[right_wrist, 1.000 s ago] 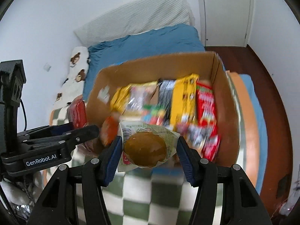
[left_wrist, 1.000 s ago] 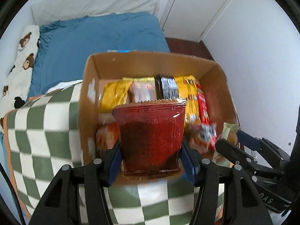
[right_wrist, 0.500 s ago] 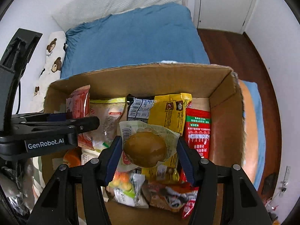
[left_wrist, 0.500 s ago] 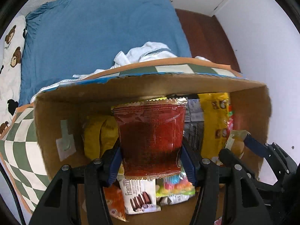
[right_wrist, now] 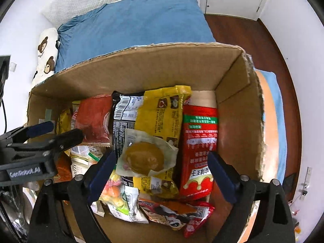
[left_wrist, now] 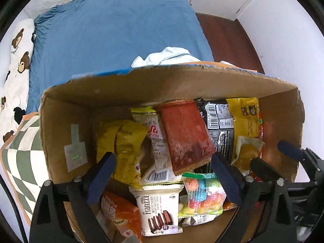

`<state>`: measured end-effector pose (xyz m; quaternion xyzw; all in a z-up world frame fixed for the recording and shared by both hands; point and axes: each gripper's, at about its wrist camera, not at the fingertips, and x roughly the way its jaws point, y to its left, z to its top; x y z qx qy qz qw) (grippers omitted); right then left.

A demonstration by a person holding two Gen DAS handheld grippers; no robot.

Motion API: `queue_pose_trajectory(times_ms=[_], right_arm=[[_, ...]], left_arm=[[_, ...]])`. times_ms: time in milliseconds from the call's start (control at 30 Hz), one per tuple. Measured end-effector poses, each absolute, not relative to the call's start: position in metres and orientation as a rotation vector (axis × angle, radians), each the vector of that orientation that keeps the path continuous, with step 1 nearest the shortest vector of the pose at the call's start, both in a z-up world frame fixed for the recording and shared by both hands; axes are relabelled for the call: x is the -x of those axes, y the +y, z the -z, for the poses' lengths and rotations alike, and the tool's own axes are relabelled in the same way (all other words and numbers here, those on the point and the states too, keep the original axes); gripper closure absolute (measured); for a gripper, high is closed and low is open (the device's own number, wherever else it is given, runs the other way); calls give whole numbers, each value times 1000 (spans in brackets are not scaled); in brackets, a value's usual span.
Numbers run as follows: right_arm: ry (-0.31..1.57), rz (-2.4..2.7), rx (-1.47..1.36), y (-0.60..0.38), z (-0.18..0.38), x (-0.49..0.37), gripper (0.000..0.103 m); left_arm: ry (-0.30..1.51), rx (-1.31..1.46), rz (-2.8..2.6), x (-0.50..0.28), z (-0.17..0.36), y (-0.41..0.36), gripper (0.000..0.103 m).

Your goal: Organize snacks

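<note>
we hold the left gripper (left_wrist: 163, 169) over the cardboard box (left_wrist: 141, 87) with its jaws spread wide and nothing between them. the red packet (left_wrist: 185, 134) lies free in the box, tilted, resting on the white packet (left_wrist: 157, 141) and the black packet (left_wrist: 219, 125), its lower edge just above the candy bag (left_wrist: 202, 192). our right gripper (right_wrist: 162, 167) is likewise spread and empty, above the same box. the bun in its clear wrapper (right_wrist: 145, 157) lies on the yellow packet (right_wrist: 160, 113), beside the tall red bag (right_wrist: 199, 141); it sits near the left pad, though we cannot tell whether they touch. the box stands on a checkered blanket (left_wrist: 18, 158) at the foot of a blue bed (left_wrist: 113, 30).
</note>
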<state>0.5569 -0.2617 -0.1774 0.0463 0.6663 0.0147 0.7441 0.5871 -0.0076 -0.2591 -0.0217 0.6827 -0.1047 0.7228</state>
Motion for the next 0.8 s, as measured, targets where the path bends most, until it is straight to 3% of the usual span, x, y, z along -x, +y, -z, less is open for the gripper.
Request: queue_pose_trajectory(times_ms=[267,400,800], right_arm=[[1410,0,-51,-259,159,-538,5],[1377,-3,-36,-259,147,-525,4],[1187,10,-19,-253,94,-455,4]], left_arm=[[1441,61,234,-560,244,1,6],[1409,80,236,-546,232,5,1],[1162,11,193,-464,162,0,1]])
